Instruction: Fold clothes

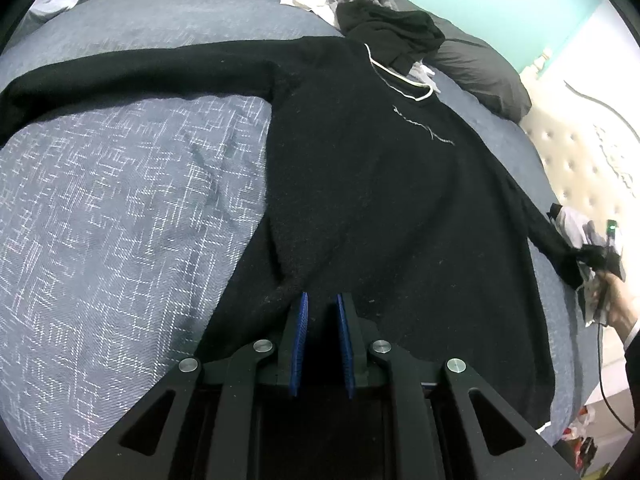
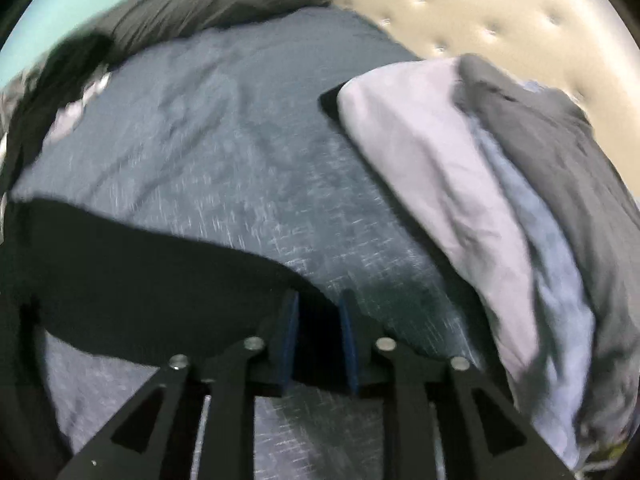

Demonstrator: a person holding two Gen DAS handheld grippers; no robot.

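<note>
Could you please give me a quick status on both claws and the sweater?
Left claw pinching black sweater at hem. Right claw at sleeve end, grip unclear. Clothes pile beyond collar.

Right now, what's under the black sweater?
The blue-grey bedspread shows all round the sweater, which lies flat on it. At the collar, a clothes pile sits on the sweater's top edge. Anything beneath the sweater's body is covered.
</note>
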